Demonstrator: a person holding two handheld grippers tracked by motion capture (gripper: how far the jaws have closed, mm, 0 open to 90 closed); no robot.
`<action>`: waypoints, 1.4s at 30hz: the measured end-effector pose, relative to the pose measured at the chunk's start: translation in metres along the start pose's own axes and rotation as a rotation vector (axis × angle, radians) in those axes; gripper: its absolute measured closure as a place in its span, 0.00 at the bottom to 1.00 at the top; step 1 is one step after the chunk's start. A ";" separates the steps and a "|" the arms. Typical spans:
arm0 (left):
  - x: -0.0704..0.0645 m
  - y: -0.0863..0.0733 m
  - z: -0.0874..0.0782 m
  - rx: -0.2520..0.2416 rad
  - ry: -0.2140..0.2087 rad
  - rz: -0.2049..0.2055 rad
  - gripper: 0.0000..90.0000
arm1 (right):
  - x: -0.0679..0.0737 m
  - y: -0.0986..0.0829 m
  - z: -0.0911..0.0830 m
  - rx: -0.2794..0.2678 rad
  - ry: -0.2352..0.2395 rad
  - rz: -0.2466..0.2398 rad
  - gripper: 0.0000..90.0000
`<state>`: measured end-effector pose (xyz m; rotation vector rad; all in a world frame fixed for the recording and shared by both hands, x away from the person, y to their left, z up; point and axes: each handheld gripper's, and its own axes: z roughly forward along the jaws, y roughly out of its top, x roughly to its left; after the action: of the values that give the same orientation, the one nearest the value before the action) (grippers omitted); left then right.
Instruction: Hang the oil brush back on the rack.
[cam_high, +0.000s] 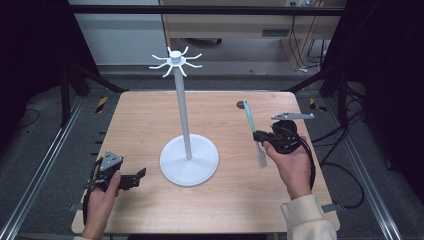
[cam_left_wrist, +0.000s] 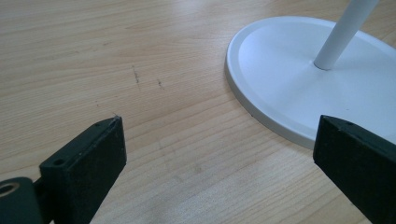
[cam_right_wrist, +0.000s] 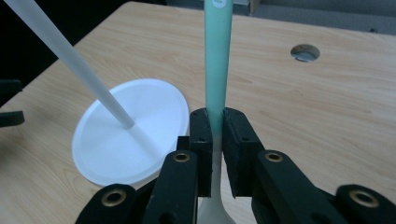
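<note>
1. While its jaws clamp the green-handled spatula (cam_right_wrist: 218, 70), the right gripper (cam_right_wrist: 215, 140) has the white stand (cam_right_wrist: 133, 137) at its left.
2. Seen from above, the spatula's pale blade (cam_high: 261, 156) hangs below that gripper.
3. Left gripper (cam_left_wrist: 212, 154): jaws spread, wooden table (cam_left_wrist: 93, 56) between.

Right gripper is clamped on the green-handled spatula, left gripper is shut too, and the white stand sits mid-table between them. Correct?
Not quite: the left gripper is open. The left gripper view shows its jaws wide apart over bare table. The rest holds: the right gripper is clamped on the spatula, and the white stand sits between them.
</note>
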<state>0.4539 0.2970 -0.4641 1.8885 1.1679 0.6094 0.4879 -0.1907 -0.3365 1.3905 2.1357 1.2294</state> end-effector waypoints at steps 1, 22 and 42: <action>0.000 0.000 0.000 0.000 0.000 -0.002 0.02 | 0.002 0.002 -0.001 -0.009 0.002 -0.005 0.92; 0.001 0.000 0.000 0.000 -0.004 -0.010 0.03 | 0.063 0.032 -0.020 -0.183 0.108 -0.104 0.92; 0.001 -0.001 0.000 0.002 -0.006 -0.008 0.03 | 0.099 0.053 -0.046 -0.323 0.160 -0.175 0.92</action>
<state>0.4541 0.2983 -0.4646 1.8849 1.1726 0.5985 0.4421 -0.1197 -0.2498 0.9790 1.9940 1.5733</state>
